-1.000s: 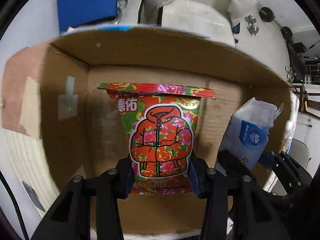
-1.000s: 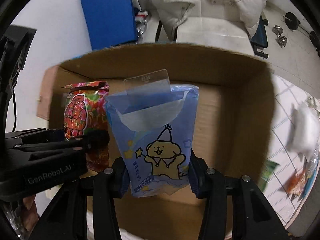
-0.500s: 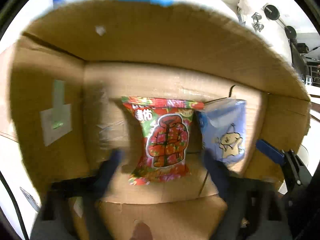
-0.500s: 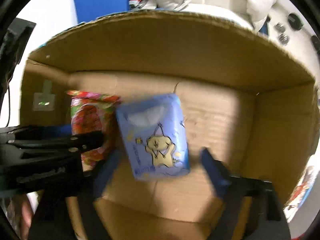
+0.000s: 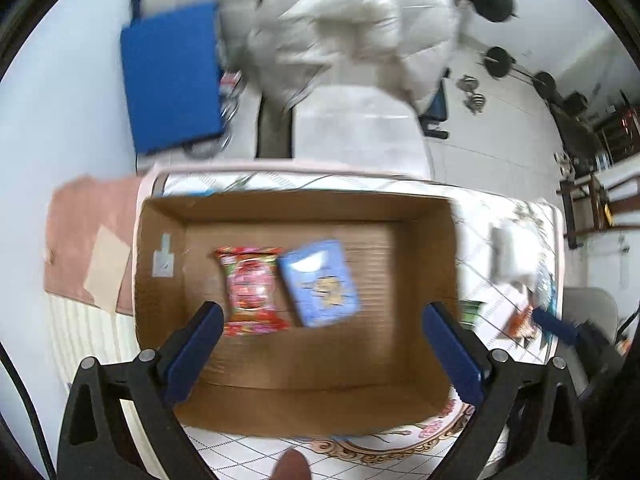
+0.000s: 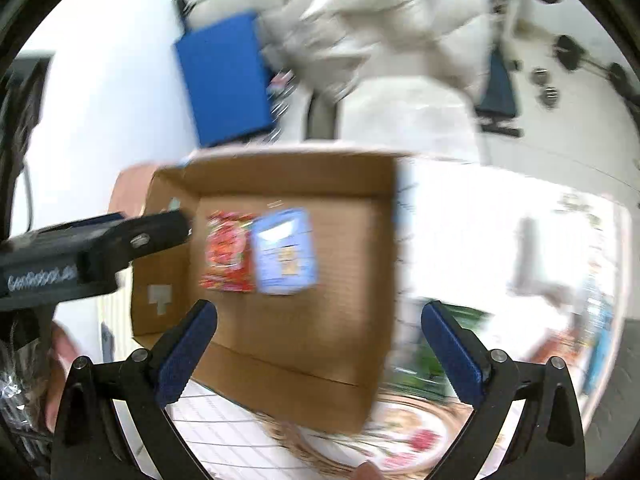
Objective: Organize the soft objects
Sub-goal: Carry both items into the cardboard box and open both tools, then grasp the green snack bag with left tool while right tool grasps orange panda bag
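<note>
A red flowered tissue pack (image 5: 251,291) and a blue cartoon tissue pack (image 5: 320,283) lie side by side on the floor of an open cardboard box (image 5: 416,344). My left gripper (image 5: 320,352) is open and empty, raised above the box's near side. My right gripper (image 6: 320,350) is open and empty, also above the box (image 6: 352,320). The same red pack (image 6: 228,256) and blue pack (image 6: 285,257) show in the right wrist view, with the left gripper's body (image 6: 92,248) at left.
The box stands on a patterned tablecloth (image 5: 360,452). More soft packs lie on the table to the right (image 5: 508,256). A blue board (image 5: 172,76) and a white padded jacket (image 5: 352,36) are behind the table. Both views are motion-blurred.
Both grippers let go of their packs inside the box, opened wide and pulled back and up. The packs now lie on the box floor.
</note>
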Demonstrator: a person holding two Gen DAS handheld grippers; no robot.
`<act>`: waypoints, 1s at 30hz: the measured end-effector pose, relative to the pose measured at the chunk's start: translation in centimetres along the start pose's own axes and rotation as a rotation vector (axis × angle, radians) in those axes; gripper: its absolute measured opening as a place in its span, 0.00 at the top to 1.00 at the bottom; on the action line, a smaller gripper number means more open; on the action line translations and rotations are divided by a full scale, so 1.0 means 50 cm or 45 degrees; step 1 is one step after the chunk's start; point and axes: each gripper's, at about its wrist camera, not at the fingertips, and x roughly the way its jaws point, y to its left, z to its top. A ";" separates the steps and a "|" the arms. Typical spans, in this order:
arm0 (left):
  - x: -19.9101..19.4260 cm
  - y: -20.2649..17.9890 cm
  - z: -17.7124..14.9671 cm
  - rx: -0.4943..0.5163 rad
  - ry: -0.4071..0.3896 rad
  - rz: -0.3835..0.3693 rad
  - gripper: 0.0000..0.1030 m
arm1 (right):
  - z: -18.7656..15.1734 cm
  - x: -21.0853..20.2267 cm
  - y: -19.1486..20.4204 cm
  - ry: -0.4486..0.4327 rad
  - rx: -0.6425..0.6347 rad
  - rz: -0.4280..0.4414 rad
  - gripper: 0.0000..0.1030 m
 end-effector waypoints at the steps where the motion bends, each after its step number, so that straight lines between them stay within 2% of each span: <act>1: 0.005 -0.036 0.007 0.027 -0.011 0.008 0.01 | -0.010 -0.031 -0.045 -0.028 0.028 -0.024 0.00; 3: 0.007 -0.126 0.007 0.105 -0.027 0.051 0.01 | -0.032 -0.084 -0.134 -0.068 0.098 -0.089 0.00; 5: 0.061 -0.224 0.030 0.224 -0.027 0.109 0.01 | -0.064 -0.123 -0.239 -0.081 0.190 -0.169 0.00; 7: 0.105 -0.291 0.028 0.320 0.030 0.147 0.01 | -0.085 -0.132 -0.340 -0.053 0.259 -0.218 0.00; 10: 0.202 -0.390 0.032 0.425 0.203 0.181 0.06 | -0.130 -0.106 -0.472 0.028 0.368 -0.229 0.00; 14: 0.323 -0.471 0.017 0.530 0.412 0.256 0.06 | -0.166 -0.027 -0.587 0.122 0.479 -0.210 0.00; 17: 0.422 -0.493 0.004 0.557 0.587 0.303 0.06 | -0.183 0.031 -0.633 0.178 0.561 -0.166 0.00; 19: 0.450 -0.501 -0.001 0.562 0.634 0.328 0.06 | -0.192 0.065 -0.647 0.205 0.579 -0.152 0.00; 22: 0.479 -0.510 -0.013 0.603 0.664 0.378 0.06 | -0.193 0.086 -0.635 0.225 0.480 -0.186 0.00; 24: 0.489 -0.518 -0.023 0.648 0.676 0.414 0.06 | -0.196 0.095 -0.618 0.242 0.333 -0.204 0.00; 29: 0.520 -0.521 -0.058 0.698 0.724 0.452 0.06 | -0.215 0.135 -0.552 0.312 -0.129 -0.416 0.00; 30: 0.522 -0.520 -0.061 0.695 0.733 0.451 0.06 | -0.217 0.143 -0.545 0.319 -0.176 -0.440 0.00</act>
